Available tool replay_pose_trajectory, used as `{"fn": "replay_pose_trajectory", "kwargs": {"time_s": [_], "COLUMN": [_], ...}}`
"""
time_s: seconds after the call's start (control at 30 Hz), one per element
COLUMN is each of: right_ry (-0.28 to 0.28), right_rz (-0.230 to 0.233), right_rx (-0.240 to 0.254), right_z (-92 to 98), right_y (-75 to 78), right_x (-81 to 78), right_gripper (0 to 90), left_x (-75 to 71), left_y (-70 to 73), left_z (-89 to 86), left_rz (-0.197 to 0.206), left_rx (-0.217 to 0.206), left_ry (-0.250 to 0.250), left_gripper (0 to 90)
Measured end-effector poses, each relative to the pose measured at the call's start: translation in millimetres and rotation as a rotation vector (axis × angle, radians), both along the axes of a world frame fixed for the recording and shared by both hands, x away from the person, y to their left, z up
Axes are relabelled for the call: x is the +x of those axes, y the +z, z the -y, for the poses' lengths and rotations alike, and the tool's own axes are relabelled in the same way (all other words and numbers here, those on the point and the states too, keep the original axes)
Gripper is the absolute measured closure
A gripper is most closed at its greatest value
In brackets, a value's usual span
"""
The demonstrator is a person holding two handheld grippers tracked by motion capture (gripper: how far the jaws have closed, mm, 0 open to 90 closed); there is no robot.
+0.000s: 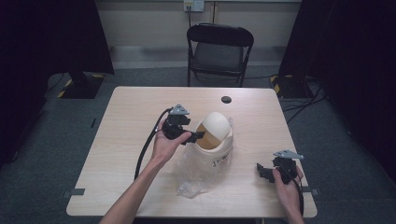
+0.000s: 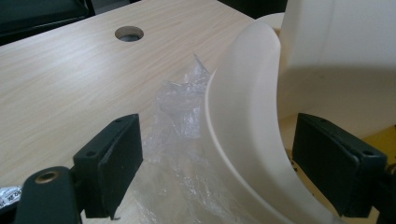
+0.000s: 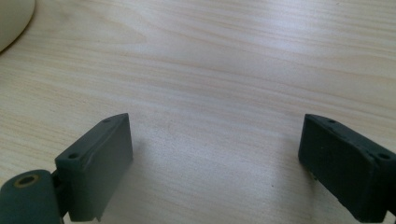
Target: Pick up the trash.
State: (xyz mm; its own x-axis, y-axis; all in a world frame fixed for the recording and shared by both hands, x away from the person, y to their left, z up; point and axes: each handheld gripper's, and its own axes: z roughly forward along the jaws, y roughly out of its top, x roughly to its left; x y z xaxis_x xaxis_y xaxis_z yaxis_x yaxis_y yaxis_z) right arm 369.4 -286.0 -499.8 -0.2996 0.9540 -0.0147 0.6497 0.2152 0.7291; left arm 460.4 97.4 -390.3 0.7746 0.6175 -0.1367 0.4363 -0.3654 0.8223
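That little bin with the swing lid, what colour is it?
Cream, seen best in the high view: the bin.

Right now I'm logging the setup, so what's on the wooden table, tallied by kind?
Cream plastic bin with swing lid: 1
Clear crinkled plastic bag: 1
Black hand-held grippers: 2, left at the bin's rim, right over bare tabletop
Total: 4

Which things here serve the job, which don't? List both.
In the job: cream bin, clear plastic bag, left gripper with open jaws straddling the bin's rim.
Lying about: folding chair, table's cable hole, idle right gripper.
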Motion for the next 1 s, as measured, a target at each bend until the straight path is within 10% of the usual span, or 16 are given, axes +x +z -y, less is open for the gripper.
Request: {"fn": "replay_pose_trajectory", "kwargs": {"time_s": [0.5,0.73,1.0], "right_ry": [0.0,0.0,0.0], "right_rz": [0.0,-0.001,0.0], "right_rx": [0.0,0.001,0.001], "right_z": [0.0,0.0,0.0], "right_y": [0.0,0.0,0.0], "right_x": [0.0,0.0,0.0], "right_gripper": [9.2,9.2,9.2], "left_x": [0.2,-1.9,2.0], "left_y": [2.4,13.8,3.1], "left_z": [0.6,-36.4,-78.4], "left_rz": [0.015,0.054,0.053], "left_rx": [-0.017,-0.084,-0.062], "left_ry": [-0.021,0.024,0.086], "left_gripper": [16.6,16.6,16.5]}}
